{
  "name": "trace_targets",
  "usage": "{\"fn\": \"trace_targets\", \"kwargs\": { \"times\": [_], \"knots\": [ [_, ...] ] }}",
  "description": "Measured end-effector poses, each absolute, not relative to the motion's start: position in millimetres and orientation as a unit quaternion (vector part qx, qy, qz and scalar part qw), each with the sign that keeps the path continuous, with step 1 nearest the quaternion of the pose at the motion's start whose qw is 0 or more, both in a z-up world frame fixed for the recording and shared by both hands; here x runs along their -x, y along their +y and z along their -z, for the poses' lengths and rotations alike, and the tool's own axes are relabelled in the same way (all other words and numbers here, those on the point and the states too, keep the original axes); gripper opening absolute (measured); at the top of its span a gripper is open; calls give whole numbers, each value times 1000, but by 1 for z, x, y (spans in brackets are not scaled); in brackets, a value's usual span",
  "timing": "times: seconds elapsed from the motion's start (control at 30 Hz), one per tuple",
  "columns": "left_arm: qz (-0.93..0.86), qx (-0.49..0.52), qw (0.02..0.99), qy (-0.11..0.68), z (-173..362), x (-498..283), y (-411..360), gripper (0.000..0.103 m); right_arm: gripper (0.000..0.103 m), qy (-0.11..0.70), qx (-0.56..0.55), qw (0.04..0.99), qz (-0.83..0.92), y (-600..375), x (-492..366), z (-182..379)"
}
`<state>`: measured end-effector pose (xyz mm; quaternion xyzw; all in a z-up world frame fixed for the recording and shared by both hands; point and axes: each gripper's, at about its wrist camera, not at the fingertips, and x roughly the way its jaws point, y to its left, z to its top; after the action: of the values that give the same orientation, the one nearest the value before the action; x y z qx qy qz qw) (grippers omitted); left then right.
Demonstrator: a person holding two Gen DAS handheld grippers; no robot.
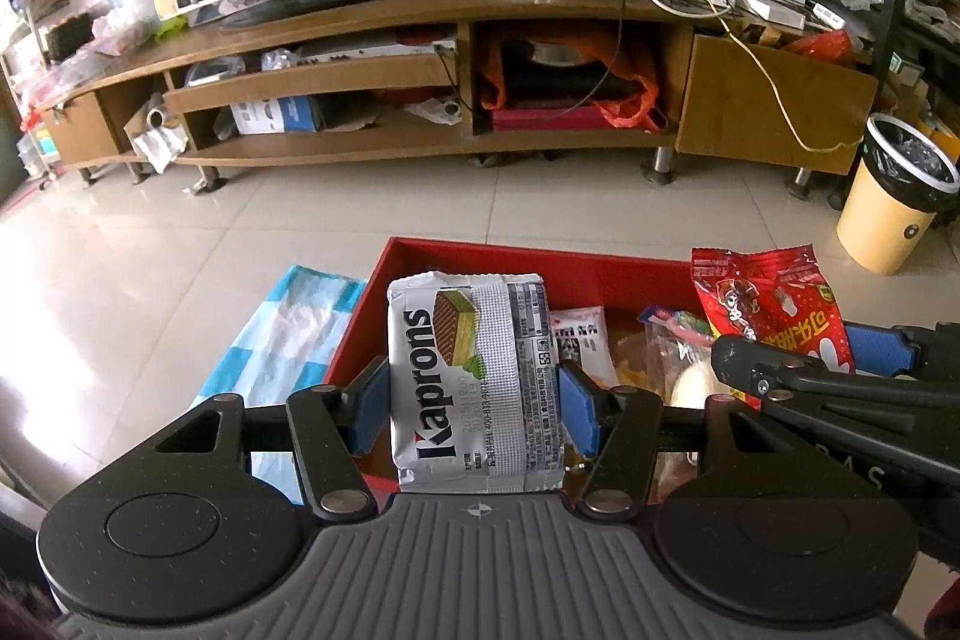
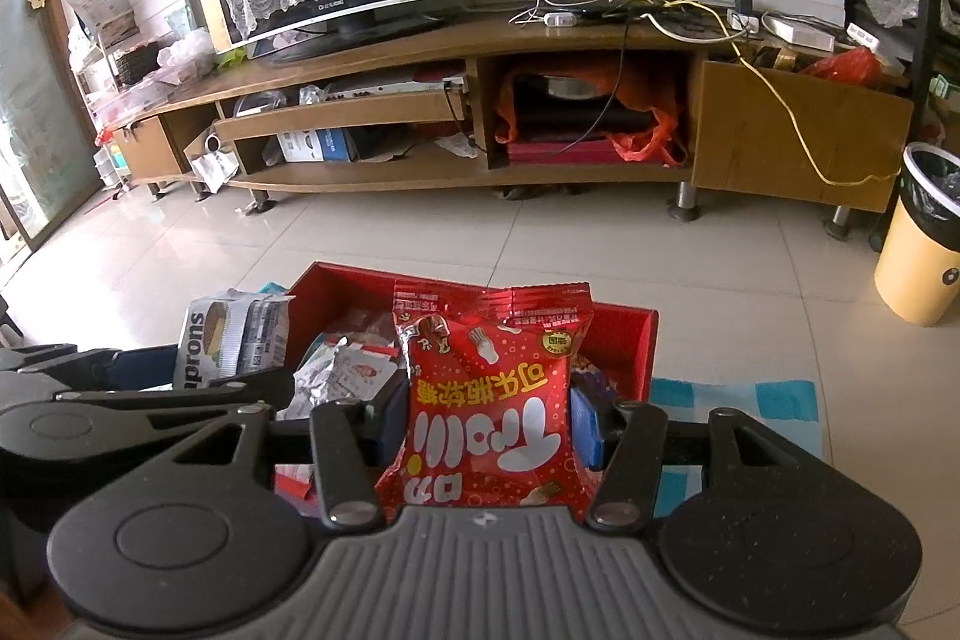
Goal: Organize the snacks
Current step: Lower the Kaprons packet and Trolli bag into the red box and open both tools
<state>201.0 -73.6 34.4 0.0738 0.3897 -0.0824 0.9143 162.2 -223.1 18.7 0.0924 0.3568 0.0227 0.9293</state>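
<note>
- While both packets hang over the red box (image 1: 528, 259), the left hand-held gripper (image 1: 474, 403) is clamped on the silver wafer pack (image 1: 474, 376): light, blocky, fairly stiff, best pinched across its flat sides.
- Beside it, the right hand-held gripper (image 2: 489, 424) squeezes the red candy bag (image 2: 492, 400), a soft, crinkly, slippery pillow; mid-body holds best.
- Below, loose wrappers, probably foil, fill the box.
- Beyond lies glossy tiled floor (image 1: 300, 208).

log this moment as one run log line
left gripper: shut on wafer pack | right gripper: shut on red candy bag | both over red box
</note>
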Motion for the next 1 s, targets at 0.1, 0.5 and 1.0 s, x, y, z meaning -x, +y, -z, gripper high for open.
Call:
{"fn": "trace_targets", "kwargs": {
  "times": [0.1,0.5,1.0],
  "knots": [
    [79,-72,915,389,-34,-208,-73,64,54,356,-84,931,-21,-221,-170,-20],
    [74,-81,910,399,-22,-229,-79,64,54,370,-66,927,-13,-220,-195,-11],
    [69,-90,900,420,-2,-242,-85,64,54,399,-65,915,-11,-225,-211,6]
  ]
}}
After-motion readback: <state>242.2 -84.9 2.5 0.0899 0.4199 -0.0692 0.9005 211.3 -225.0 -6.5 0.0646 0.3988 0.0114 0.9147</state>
